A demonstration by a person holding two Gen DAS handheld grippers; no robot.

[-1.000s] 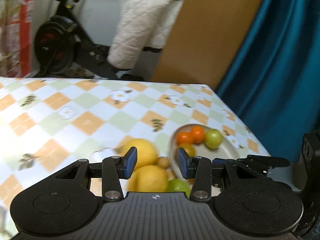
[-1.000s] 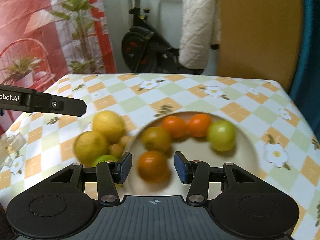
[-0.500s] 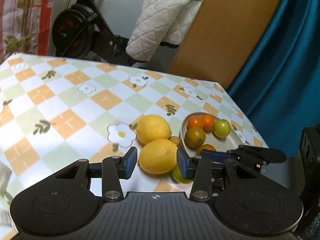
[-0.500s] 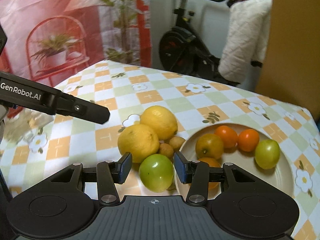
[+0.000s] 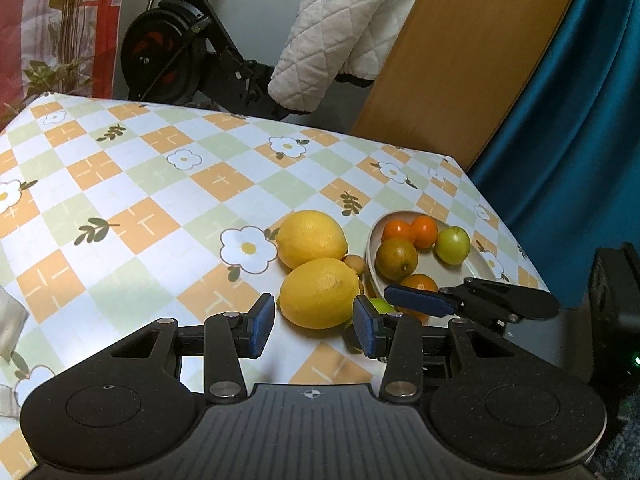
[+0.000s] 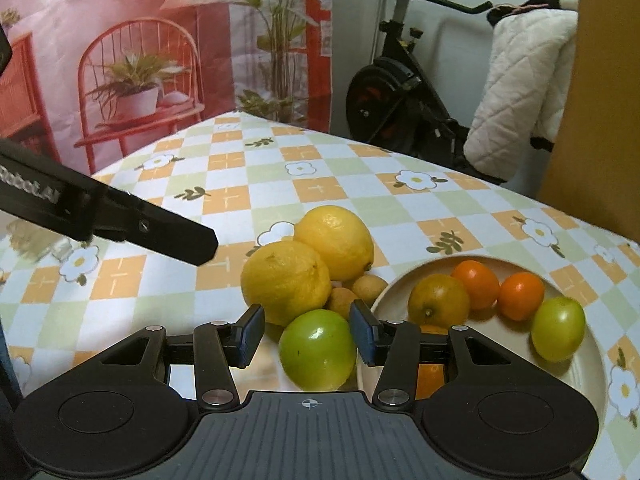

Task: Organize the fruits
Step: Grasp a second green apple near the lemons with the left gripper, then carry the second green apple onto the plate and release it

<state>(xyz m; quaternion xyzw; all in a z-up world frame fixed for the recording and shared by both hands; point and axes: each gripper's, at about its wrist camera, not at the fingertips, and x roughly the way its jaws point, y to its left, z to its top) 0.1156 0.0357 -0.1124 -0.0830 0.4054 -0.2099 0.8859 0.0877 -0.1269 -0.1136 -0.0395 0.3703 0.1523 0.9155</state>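
Note:
Two lemons (image 5: 318, 298) (image 5: 311, 238) lie on the checkered tablecloth beside a beige plate (image 5: 466, 272). The plate holds two small oranges (image 6: 520, 290), a brownish orange (image 6: 438, 300), a green fruit (image 6: 558, 334) and another orange partly hidden. My left gripper (image 5: 315, 330) is open, its fingers either side of the near lemon. My right gripper (image 6: 306, 338) is open around a green fruit (image 6: 318, 348) on the cloth, not touching it. Small brown fruits (image 6: 368, 286) lie between the lemons and the plate. A finger (image 5: 418, 300) of the right gripper shows in the left wrist view.
The table (image 5: 160, 200) ends at the right near a teal curtain (image 5: 580, 120). An exercise bike (image 5: 180, 52) with a white quilted jacket and a wooden board (image 5: 460, 52) stand behind. The left gripper's finger (image 6: 160, 236) crosses the right wrist view.
Both grippers have pulled back and tilted, so more table shows. The right gripper moved left from the plate's orange to the green fruit. Both stay open.

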